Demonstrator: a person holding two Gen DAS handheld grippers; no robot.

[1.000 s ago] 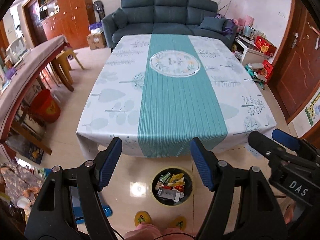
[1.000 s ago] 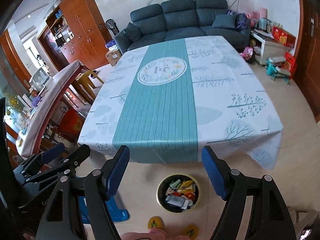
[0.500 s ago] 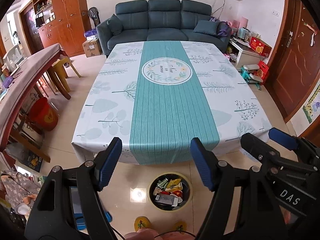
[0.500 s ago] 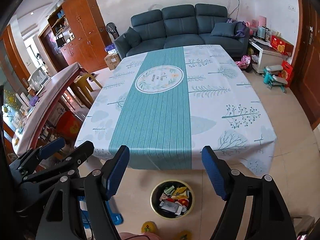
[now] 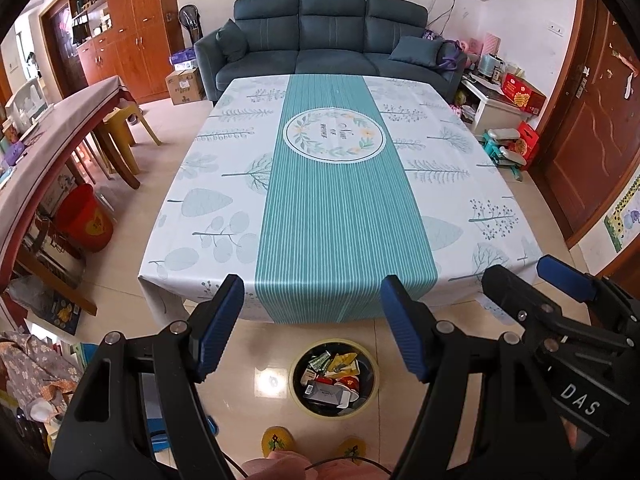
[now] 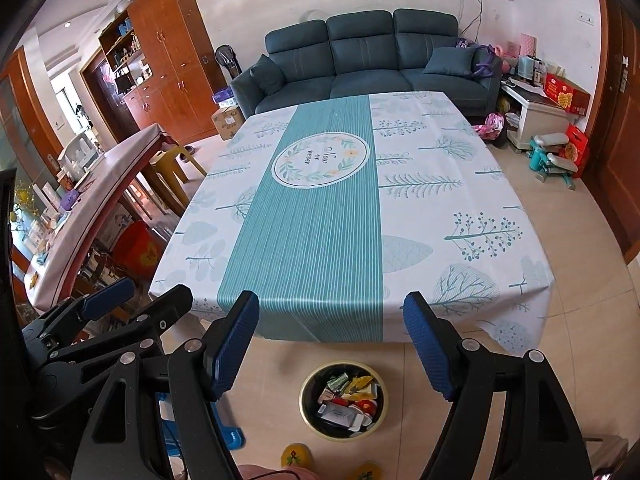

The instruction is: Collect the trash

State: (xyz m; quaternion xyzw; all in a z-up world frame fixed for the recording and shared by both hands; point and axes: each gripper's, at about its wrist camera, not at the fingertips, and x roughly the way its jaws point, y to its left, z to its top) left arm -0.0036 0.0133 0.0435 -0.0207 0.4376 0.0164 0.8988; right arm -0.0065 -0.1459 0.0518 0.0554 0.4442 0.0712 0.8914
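A round bin (image 5: 334, 378) (image 6: 343, 399) stands on the floor below the table's near edge, filled with several wrappers and packets. The table (image 5: 208, 208) (image 6: 460, 200) wears a white and teal cloth with nothing lying on it. My left gripper (image 5: 312, 322) is open and empty, held above the floor in front of the table. My right gripper (image 6: 332, 340) is open and empty beside it, and it also shows at the right of the left wrist view (image 5: 532, 280). The left gripper shows at the lower left of the right wrist view (image 6: 136, 296).
A dark blue sofa (image 5: 328, 36) stands behind the table. A long wooden sideboard (image 5: 44, 148) with yellow stools and a red bucket (image 5: 86, 222) is on the left. Boxes and toys (image 5: 508, 148) lie at the right near a wooden door. Yellow slippers (image 5: 276, 442) are below.
Both grippers have pulled back and up from the table, so more of the tabletop and the bin now show. Both stayed open and empty.
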